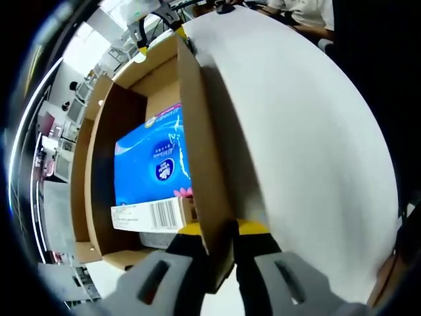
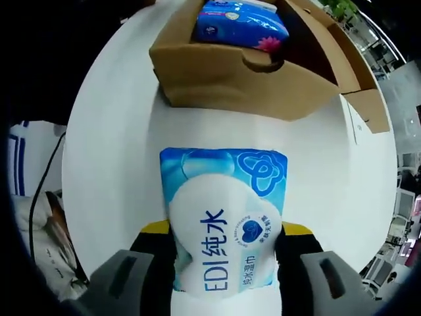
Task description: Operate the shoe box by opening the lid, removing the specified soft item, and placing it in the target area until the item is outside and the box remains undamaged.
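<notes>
White-blue wipes pack (image 2: 223,217) clamped in right tongs (image 2: 225,263), left tongs (image 1: 219,253) pinching box wall (image 1: 204,171)

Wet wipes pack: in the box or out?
Out. The right claw grips the wet wipes pack over the white table, in front of the cardboard box.

Both views are bright and evenly lit, looks like overhead indoor light. The white table (image 1: 309,131) nearly blows out just ahead of the left gripper (image 1: 220,253), and the box wall (image 1: 204,171) throws a soft grey shadow onto it. The box interior (image 1: 105,164) is noticeably darker. Heavy fisheye bending toward the edges, straight box edges curve. In the right gripper view the wipes pack (image 2: 223,224) has mild sheen, print stays readable. Jaws up close look slightly soft.
</notes>
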### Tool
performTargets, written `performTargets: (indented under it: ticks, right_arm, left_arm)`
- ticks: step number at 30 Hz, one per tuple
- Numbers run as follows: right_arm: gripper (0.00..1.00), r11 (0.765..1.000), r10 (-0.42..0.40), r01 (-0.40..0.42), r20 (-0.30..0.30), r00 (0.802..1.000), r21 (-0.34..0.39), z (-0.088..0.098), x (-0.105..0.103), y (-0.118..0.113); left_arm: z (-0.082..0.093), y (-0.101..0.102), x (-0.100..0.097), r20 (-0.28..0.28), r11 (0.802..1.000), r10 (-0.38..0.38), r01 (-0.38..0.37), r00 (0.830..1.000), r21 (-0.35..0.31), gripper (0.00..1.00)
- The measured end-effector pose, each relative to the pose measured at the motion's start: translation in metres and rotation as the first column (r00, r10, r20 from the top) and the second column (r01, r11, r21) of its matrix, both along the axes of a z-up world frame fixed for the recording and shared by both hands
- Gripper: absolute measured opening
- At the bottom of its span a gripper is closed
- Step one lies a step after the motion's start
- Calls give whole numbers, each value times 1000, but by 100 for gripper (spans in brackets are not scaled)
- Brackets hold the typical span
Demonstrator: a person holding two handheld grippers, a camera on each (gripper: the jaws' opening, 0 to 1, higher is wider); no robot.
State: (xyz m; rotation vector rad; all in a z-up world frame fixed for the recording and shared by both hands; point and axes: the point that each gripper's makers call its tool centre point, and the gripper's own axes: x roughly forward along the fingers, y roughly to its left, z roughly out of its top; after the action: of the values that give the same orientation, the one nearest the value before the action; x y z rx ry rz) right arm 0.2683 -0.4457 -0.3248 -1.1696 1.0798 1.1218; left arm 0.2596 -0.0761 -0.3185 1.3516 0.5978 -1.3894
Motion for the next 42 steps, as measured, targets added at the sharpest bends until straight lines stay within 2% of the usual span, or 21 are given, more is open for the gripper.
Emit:
performTargets:
  ticks: [11, 17, 20, 27, 32, 38, 39, 42]
  right_arm:
    - [63, 1000, -11, 11, 4, 1000, -4, 2, 0, 1]
    - [67, 999, -47, 47, 6, 999, -10, 3, 0, -1]
    - [69, 999, -35, 35, 6, 999, -12, 2, -2, -1]
    - [82, 998, -68, 68, -4, 998, -14, -1, -6, -4]
    - [86, 997, -74, 74, 6, 997, -3, 1, -5, -2]
    - [85, 997, -77, 77, 17, 997, 5, 3, -2, 0]
    - [85, 997, -79, 79, 33, 996, -6, 3, 0, -3]
    - [84, 994, -109, 108, 40, 993, 12, 4, 2, -3]
  left_arm:
    - [0, 0, 0, 3, 1000, 1, -1, 1000, 0, 12]
    - [0, 0, 0, 4, 1000, 2, -2, 1000, 0, 12]
    - [0, 0, 0, 4, 1000, 2, -2, 1000, 0, 12]
    - [0, 0, 0, 6, 1000, 5, -5, 1000, 1, 12]
    - [0, 0, 0, 10, 1000, 5, -5, 1000, 5, 12]
    - [-1, 0, 1, 13, 1000, 6, -6, 1000, 9, 12]
    - [-1, 0, 0, 15, 1000, 5, -6, 1000, 10, 13]
    - [-1, 0, 1, 17, 1000, 6, -6, 1000, 12, 13]
